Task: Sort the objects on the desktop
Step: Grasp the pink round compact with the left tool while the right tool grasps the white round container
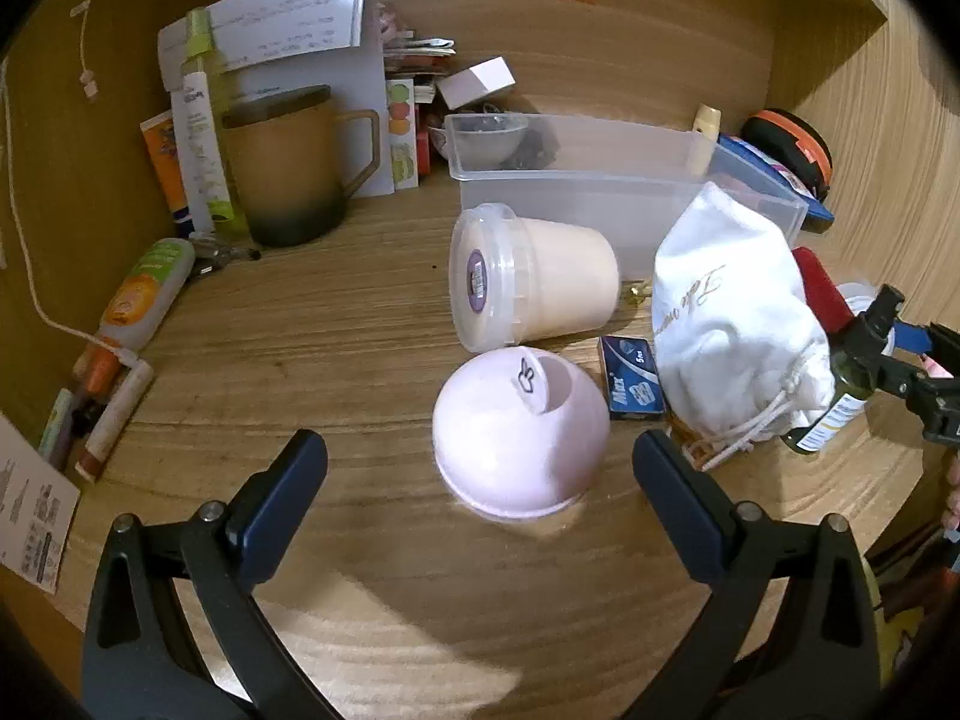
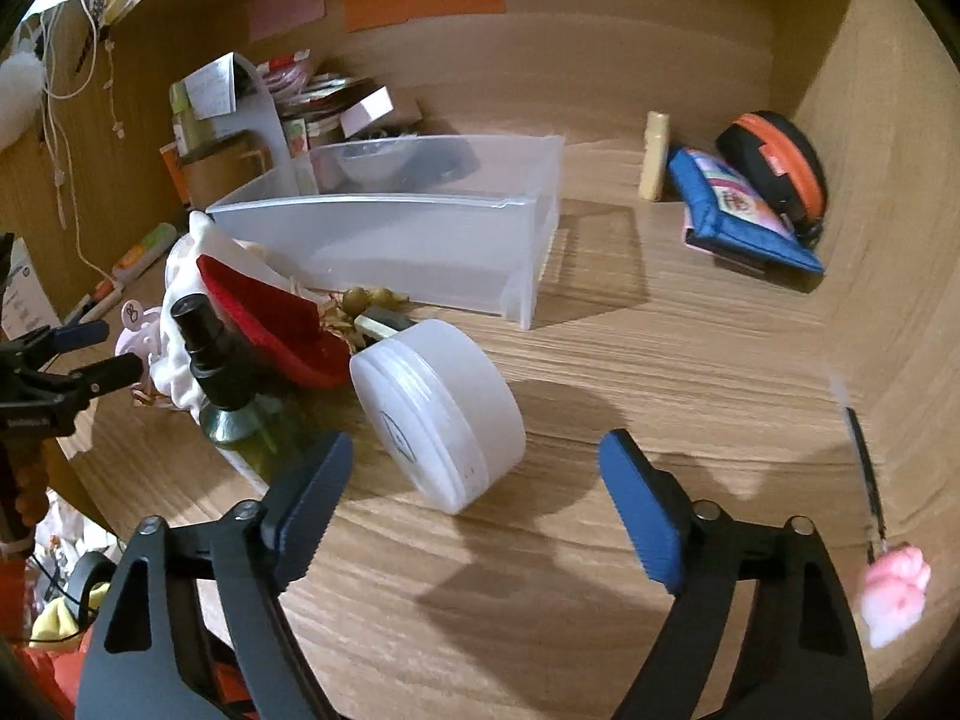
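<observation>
Right hand-held gripper [image 2: 474,474], jaws wide and empty, has the white jar [image 2: 438,414] at 12 o'clock, tipped on its side on the table [image 2: 690,360]. Left hand-held gripper [image 1: 480,462], also wide and empty, faces the pink dome [image 1: 519,435].

Each hand-held gripper is built of matte black plastic arms with triangular cut-outs and silver pivot screws. The left gripper [image 1: 480,468] carries smooth dark navy pads [image 1: 282,492]. The right gripper [image 2: 474,504] has brighter blue pads [image 2: 645,510] with finely serrated edges.
</observation>
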`<state>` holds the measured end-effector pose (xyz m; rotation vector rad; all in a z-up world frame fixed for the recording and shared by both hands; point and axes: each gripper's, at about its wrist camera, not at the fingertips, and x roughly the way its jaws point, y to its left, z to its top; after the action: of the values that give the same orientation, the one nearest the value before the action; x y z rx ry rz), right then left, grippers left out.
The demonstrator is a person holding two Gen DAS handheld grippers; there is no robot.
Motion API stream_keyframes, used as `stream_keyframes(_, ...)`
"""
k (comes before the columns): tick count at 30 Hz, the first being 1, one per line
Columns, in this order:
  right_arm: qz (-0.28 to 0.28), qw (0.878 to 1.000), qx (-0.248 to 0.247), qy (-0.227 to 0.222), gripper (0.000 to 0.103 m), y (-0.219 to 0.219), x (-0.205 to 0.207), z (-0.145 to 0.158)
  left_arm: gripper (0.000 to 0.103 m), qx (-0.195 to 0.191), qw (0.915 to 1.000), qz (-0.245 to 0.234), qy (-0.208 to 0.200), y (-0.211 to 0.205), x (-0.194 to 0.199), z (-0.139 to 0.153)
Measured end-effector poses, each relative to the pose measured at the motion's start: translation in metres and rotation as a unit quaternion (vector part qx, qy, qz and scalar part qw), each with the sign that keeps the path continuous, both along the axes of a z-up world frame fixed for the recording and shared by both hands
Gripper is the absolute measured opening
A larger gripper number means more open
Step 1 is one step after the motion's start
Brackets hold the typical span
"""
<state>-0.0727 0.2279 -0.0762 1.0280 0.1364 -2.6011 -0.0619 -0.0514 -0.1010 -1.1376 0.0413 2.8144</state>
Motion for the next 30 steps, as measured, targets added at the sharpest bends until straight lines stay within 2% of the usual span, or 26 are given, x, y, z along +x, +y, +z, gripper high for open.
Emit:
stream_keyframes(5,0.012,1.000,-0.007,-0.024,0.077,0.000,-0.017,-0.004,0.103,0.005,0.9999,0.009,-0.005,-0.002,-0.009,-0.003)
stream_keyframes(7,0.021,0.999,-0.015,-0.033,0.068,-0.002,-0.021,-0.005,0.103,0.006,0.9999,0.009,-0.007,-0.001,-0.011,-0.004)
stream_keyframes(9,0.023,0.999,-0.011,-0.038,0.061,-0.004,-0.024,-0.006,0.095,0.004,0.9999,0.016,-0.004,0.000,-0.012,-0.004)
stream_keyframes(14,0.031,0.998,-0.010,-0.047,0.043,-0.007,-0.025,-0.010,0.085,0.014,0.9997,0.012,-0.017,0.001,-0.017,-0.010)
stream_keyframes(18,0.036,0.999,-0.005,-0.034,0.028,-0.012,-0.020,-0.012,0.080,0.014,0.9996,0.010,-0.025,0.005,-0.020,-0.015)
stream_keyframes(22,0.029,0.999,0.012,-0.007,0.027,-0.016,-0.013,-0.010,0.077,0.003,0.9997,0.013,-0.018,0.011,-0.024,-0.016)
stream_keyframes(24,0.029,1.000,0.007,0.000,0.027,-0.016,-0.010,-0.005,0.063,-0.005,0.9999,0.009,-0.012,0.014,-0.024,-0.016)
stream_keyframes(30,0.028,0.999,-0.005,0.017,0.027,-0.013,0.000,0.012,0.063,-0.012,0.9999,-0.003,-0.008,0.013,-0.019,-0.015)
